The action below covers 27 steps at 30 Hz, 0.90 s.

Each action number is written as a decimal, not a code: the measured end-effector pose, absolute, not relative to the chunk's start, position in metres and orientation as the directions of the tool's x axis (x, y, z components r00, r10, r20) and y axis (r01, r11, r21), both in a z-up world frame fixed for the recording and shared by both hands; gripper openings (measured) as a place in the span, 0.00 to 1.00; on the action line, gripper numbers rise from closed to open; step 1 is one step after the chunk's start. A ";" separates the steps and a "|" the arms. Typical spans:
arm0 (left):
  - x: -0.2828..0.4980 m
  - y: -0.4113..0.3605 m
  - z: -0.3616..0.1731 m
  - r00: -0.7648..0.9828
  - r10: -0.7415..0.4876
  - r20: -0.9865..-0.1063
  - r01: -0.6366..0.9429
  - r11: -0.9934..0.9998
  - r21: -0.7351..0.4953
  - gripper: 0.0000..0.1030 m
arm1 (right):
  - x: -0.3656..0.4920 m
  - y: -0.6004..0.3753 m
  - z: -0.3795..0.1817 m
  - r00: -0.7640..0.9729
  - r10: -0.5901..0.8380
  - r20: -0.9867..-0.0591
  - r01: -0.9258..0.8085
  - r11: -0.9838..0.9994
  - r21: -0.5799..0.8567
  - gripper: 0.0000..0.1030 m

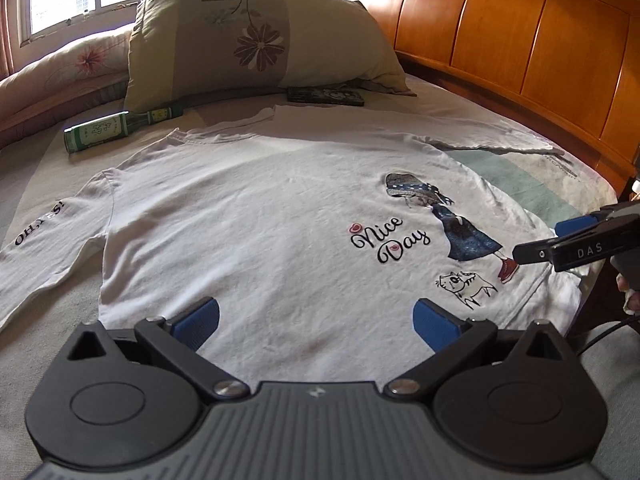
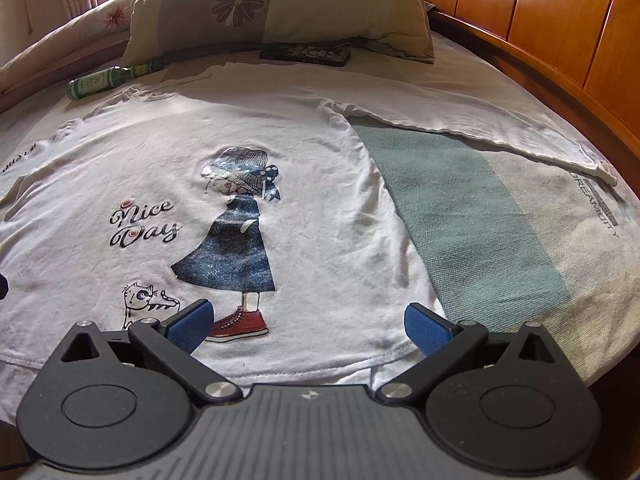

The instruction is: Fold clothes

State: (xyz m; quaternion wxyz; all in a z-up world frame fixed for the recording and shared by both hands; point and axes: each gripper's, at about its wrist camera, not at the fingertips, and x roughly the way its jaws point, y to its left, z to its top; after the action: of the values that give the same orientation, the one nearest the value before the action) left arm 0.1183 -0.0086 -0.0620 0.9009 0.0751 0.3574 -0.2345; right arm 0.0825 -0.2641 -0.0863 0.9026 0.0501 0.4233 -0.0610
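Both the left tongs and right tongs gape wide, holding nothing, above the flat white long-sleeved cotton shirt with a girl picture.

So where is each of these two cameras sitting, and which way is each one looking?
Left wrist: on the left gripper, looking across the white T-shirt toward the pillow; its open blue fingers show, plus the right gripper entering from the side.
Right wrist: on the right gripper, over the shirt's hem, facing the headboard; open fingers show.
Shared: shirt, pillow, green bottle.
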 end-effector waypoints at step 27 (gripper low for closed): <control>0.144 -0.128 -0.101 0.514 -0.420 -0.748 0.647 0.763 0.016 0.99 | 0.141 -0.579 -0.098 0.845 -0.034 -0.533 0.398 0.705 0.587 1.00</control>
State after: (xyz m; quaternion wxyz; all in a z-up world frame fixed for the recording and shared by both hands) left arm 0.1437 -0.1279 -0.1010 0.8572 0.1480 0.3828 -0.3110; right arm 0.1412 -0.5790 -0.0980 0.8888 0.3642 0.2502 -0.1214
